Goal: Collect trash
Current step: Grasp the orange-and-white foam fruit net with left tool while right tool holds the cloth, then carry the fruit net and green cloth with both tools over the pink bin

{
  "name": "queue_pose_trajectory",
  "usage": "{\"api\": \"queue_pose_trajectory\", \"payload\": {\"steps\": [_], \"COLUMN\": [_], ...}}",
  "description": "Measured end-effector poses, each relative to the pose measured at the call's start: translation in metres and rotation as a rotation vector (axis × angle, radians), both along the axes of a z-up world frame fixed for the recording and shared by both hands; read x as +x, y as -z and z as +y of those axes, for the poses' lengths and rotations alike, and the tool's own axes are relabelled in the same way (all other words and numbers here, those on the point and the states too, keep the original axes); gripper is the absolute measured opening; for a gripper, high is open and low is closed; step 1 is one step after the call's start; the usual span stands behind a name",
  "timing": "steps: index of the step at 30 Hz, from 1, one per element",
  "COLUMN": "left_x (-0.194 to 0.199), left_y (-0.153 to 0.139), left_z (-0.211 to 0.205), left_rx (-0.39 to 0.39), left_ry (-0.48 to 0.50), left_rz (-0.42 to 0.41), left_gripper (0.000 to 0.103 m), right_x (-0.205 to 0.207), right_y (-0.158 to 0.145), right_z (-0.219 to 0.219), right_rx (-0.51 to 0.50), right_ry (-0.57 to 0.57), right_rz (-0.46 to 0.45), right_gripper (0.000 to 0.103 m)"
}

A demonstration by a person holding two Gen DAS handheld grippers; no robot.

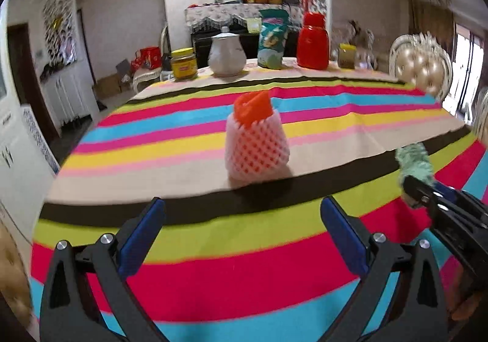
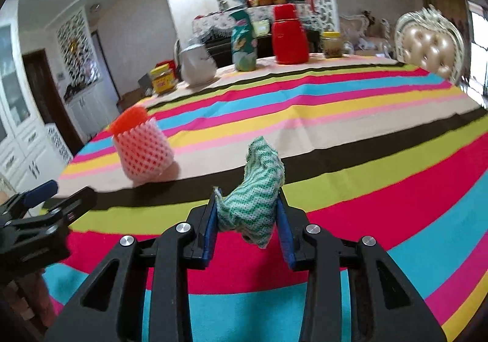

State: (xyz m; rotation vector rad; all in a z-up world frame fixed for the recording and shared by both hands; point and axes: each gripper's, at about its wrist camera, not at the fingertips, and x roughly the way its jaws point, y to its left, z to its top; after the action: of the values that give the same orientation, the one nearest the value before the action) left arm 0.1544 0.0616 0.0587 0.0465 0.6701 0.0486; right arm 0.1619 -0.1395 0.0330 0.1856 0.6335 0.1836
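A pink foam fruit net with an orange piece inside (image 1: 256, 143) stands on the striped tablecloth (image 1: 213, 256), ahead of my left gripper (image 1: 242, 210), which is open and empty. The net also shows in the right wrist view (image 2: 141, 148) at the left. My right gripper (image 2: 247, 198) is shut on a crumpled green-and-white cloth (image 2: 256, 189) and holds it above the tablecloth (image 2: 366, 189). In the left wrist view the right gripper (image 1: 414, 192) with the cloth (image 1: 416, 162) is at the right edge. The left gripper (image 2: 61, 192) shows at the left of the right wrist view.
At the table's far edge stand a yellow jar (image 1: 184, 63), a white teapot (image 1: 226, 52), a green snack bag (image 1: 272, 38), a red thermos (image 1: 312, 41) and a small jar (image 1: 347, 55). A padded chair (image 1: 421, 66) stands at the right.
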Motion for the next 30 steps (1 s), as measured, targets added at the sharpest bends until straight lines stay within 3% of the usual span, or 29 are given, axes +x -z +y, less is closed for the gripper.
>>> {"api": "queue_pose_trajectory", "payload": {"steps": [4,10,17,19,20,23,30], "left_x": [0.039,0.090,0.125,0.128,0.129,0.122,0.089], "left_y": [0.001,0.003,0.027,0.032,0.035,0.035,0.024], "left_z": [0.003,-0.009,-0.007,-0.006,-0.006,-0.007,0.004], "left_rx": [-0.088,-0.085,-0.072,-0.096,-0.101,-0.084,-0.105], "left_ry": [0.001,-0.025,-0.106,-0.091,-0.085,-0.072,-0.058], "left_rz": [0.030,0.056,0.117,0.130,0.141,0.121,0.081], "left_gripper": [0.098,0.098,0.096,0.077,0.060,0.038,0.034], "right_x": [0.007,0.010,0.009,0.008,0.007,0.005,0.004], "right_y": [0.005,0.007,0.005,0.004,0.004,0.003,0.002], "right_z": [-0.009,-0.007,-0.002,0.001,0.002,0.006,0.008], "right_rx": [0.057,0.055,0.032,0.018,0.011,-0.007,-0.014], "right_ry": [0.013,0.002,-0.002,-0.008,-0.012,-0.018,-0.024], "right_rz": [0.036,0.053,0.043,0.037,0.034,0.023,0.020], "right_gripper": [0.036,0.036,0.036,0.036,0.036,0.036,0.036]}}
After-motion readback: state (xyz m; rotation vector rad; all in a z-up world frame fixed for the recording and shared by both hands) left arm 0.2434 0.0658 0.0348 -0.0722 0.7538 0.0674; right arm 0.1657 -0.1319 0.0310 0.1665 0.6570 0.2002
